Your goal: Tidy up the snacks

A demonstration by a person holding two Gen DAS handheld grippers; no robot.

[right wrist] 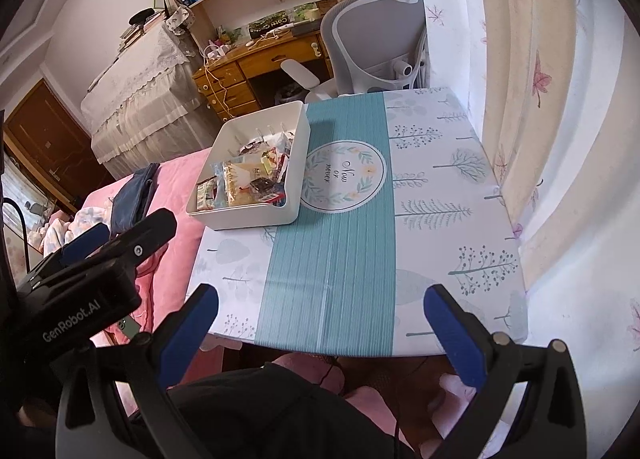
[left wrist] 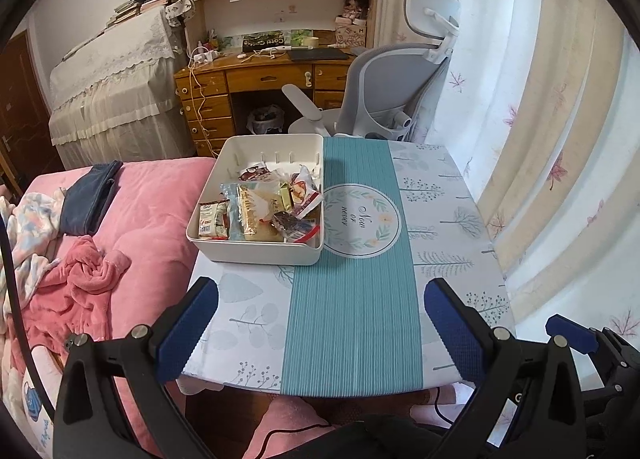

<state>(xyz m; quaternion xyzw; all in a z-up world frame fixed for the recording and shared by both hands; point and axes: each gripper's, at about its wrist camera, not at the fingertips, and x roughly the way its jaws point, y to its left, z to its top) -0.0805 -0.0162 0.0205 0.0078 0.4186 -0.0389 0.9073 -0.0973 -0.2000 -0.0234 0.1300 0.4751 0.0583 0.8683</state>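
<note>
A white plastic bin (left wrist: pixel 256 249) stands on the left part of the small table (left wrist: pixel 452 219) and holds several wrapped snacks (left wrist: pixel 256 211). The bin also shows in the right wrist view (right wrist: pixel 256 219), with the snacks (right wrist: pixel 244 179) inside. My left gripper (left wrist: pixel 320 299) is open and empty, held back over the table's near edge, well short of the bin. My right gripper (right wrist: pixel 320 307) is open and empty, also at the near edge. The left gripper's body shows at the left of the right wrist view (right wrist: pixel 92 271).
The table has a teal runner (left wrist: pixel 352 311) with a round emblem (left wrist: pixel 362 221). A bed with pink blankets (left wrist: pixel 132 227) lies to the left. A grey office chair (left wrist: pixel 392 87), a wooden desk (left wrist: pixel 256 75) and curtains (left wrist: pixel 540 139) stand behind and right.
</note>
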